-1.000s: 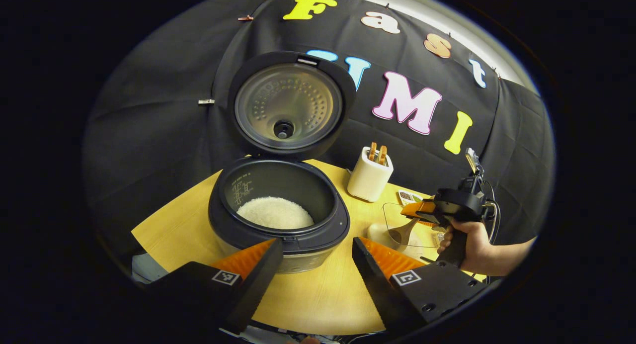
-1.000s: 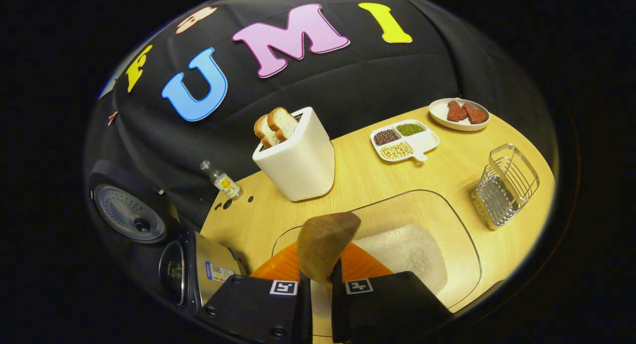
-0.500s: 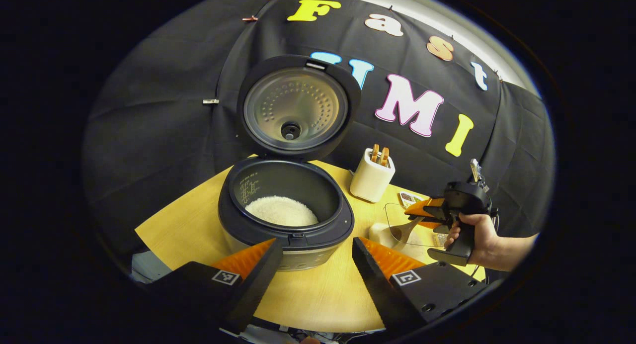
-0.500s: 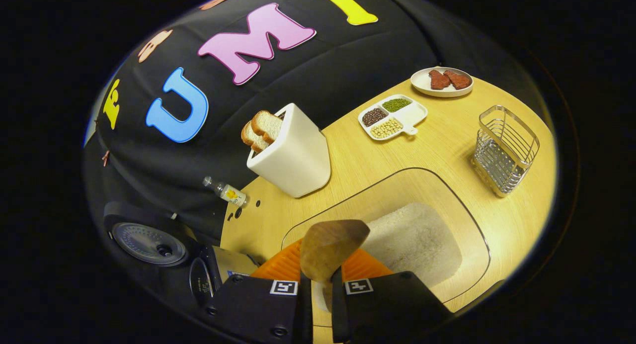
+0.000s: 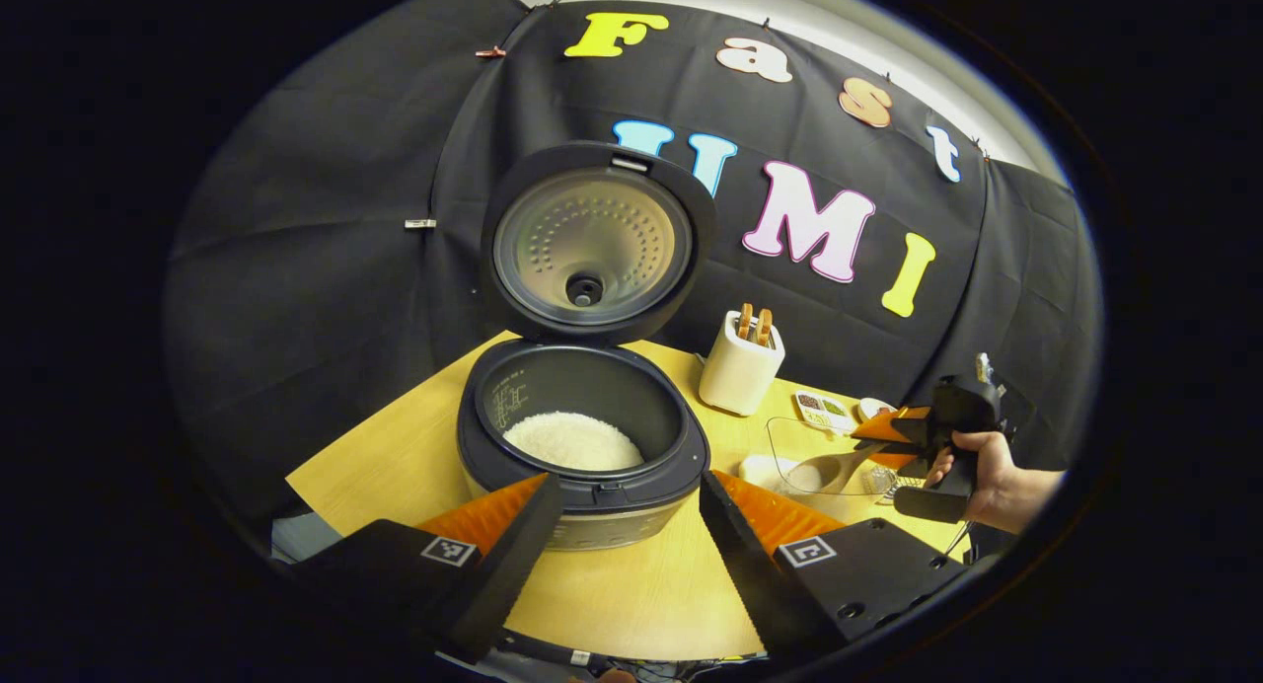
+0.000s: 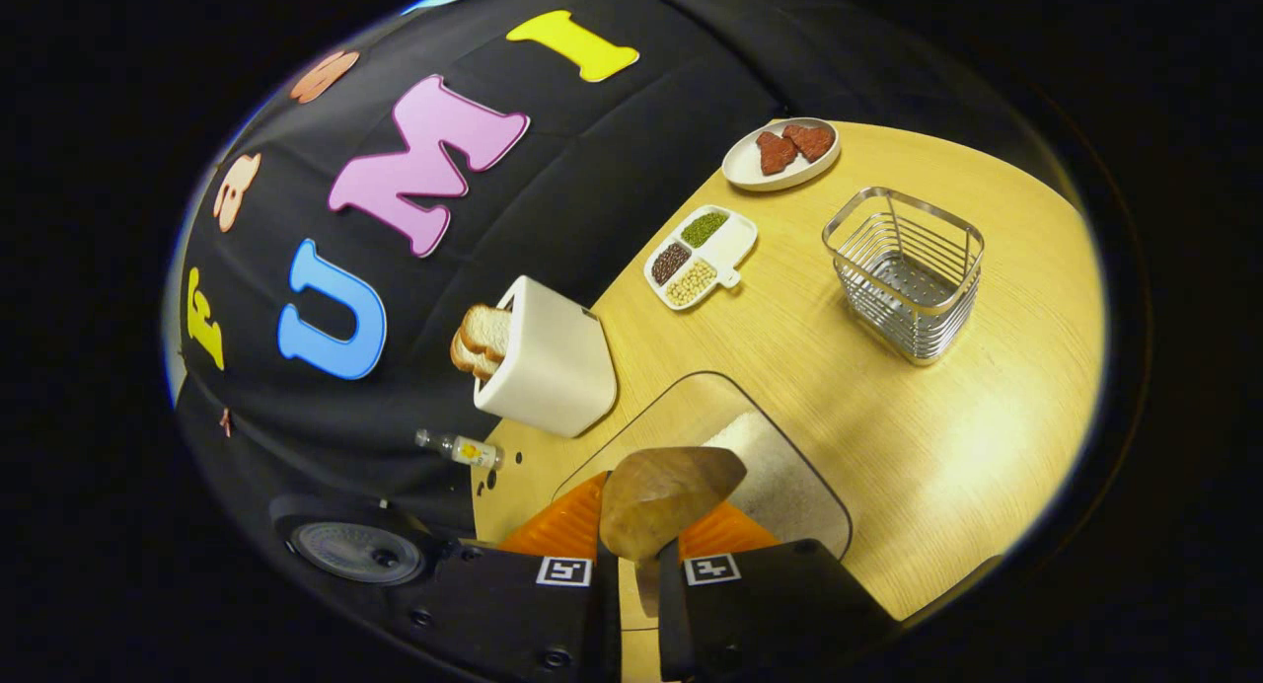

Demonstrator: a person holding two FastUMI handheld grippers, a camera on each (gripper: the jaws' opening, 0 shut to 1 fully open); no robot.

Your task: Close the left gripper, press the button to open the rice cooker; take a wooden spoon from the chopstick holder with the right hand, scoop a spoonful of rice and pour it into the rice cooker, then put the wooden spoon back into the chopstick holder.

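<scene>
The black rice cooker (image 5: pixel 582 466) stands open, its lid (image 5: pixel 592 244) upright, with white rice in the pot (image 5: pixel 572 441). My left gripper (image 5: pixel 631 520) is open just in front of it, holding nothing. My right gripper (image 6: pixel 639 543) is shut on the handle of the wooden spoon (image 6: pixel 669 493), whose bowl hangs over the clear rice container (image 6: pixel 765 466). In the left gripper view, a hand holds the right gripper (image 5: pixel 913 434) at far right, with the spoon (image 5: pixel 824 466) dipping into the container (image 5: pixel 789 444). The wire chopstick holder (image 6: pixel 908 273) stands empty to the right.
A white toaster (image 6: pixel 548 362) with bread slices stands behind the container, with a small bottle (image 6: pixel 464 449) beside it. A divided dish of beans (image 6: pixel 701 257) and a plate of meat (image 6: pixel 780 155) sit at the back. The cooker lid (image 6: pixel 355 550) shows at lower left.
The right gripper has rolled and moved rightward, away from the cooker, keeping the spoon over the container. The left gripper has drawn back slightly from the cooker, still open.
</scene>
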